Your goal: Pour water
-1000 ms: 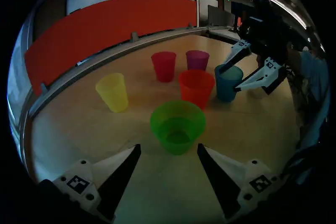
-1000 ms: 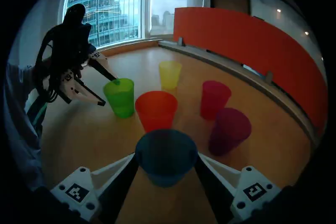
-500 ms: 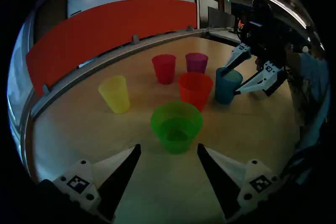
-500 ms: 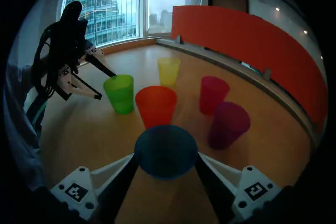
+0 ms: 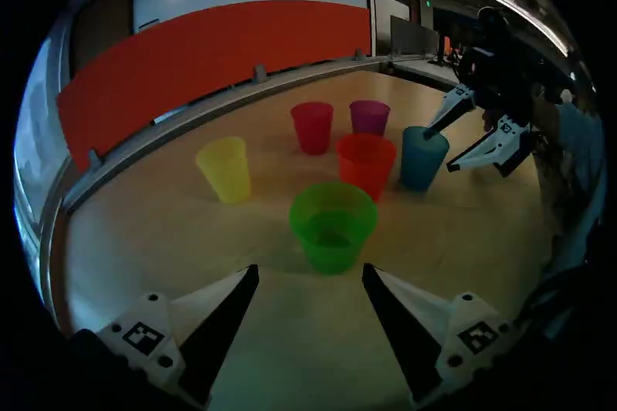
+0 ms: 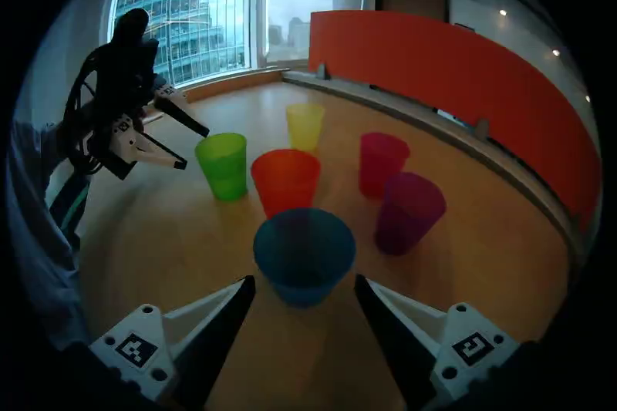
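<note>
Our left tool [image 5: 308,267] stands wide before the green cup [image 5: 333,227], our right tool [image 6: 303,280] wide before the blue cup [image 6: 304,255]; we judge both aligned for grasping.

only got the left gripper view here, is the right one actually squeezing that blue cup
Observer: No. In the right gripper view the right gripper has its tongs open, and the blue cup stands upright on the table just at their tips, with neither one pressing on it.
Operator: ok and whats behind my left gripper, i cant see back there
Observer: A big window with tall buildings outside. The left gripper is dark against it, tongs open and aimed at the green cup.
</note>
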### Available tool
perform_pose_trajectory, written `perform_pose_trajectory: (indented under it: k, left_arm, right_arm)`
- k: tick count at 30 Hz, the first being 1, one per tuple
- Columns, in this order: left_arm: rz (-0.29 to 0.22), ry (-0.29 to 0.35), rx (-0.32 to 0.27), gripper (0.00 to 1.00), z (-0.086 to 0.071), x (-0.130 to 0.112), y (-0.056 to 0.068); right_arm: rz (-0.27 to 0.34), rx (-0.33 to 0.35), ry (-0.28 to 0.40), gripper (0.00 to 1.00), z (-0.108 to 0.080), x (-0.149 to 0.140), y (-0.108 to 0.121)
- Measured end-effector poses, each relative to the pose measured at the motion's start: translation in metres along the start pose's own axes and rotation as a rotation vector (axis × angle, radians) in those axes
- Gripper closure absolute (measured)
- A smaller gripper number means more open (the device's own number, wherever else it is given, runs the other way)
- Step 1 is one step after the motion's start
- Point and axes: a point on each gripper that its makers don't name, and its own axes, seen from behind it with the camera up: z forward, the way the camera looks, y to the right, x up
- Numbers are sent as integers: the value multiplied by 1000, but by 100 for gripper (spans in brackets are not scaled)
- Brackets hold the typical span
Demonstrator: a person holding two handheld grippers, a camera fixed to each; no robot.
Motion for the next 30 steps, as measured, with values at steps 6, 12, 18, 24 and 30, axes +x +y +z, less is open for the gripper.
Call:
perform_pose_trajectory:
  k: [6,12,18,24,30]
  left_arm:
    - [-19,19,29,0,-13,0,-3]
    - [-42,48,56,0,-28,1,-7]
    - [-58,75,87,0,-38,4,-9]
    - [-80,132,160,0,-49,14,-21]
    - [-130,205,257,0,-65,23,-39]
  right_arm:
    - [6,-35,8,0,-20,-8,5]
    - [17,-57,28,0,-44,-11,5]
    - [40,-88,43,0,-59,-14,9]
    - [82,-151,89,0,-71,-5,22]
    - [127,-248,155,0,-85,7,42]
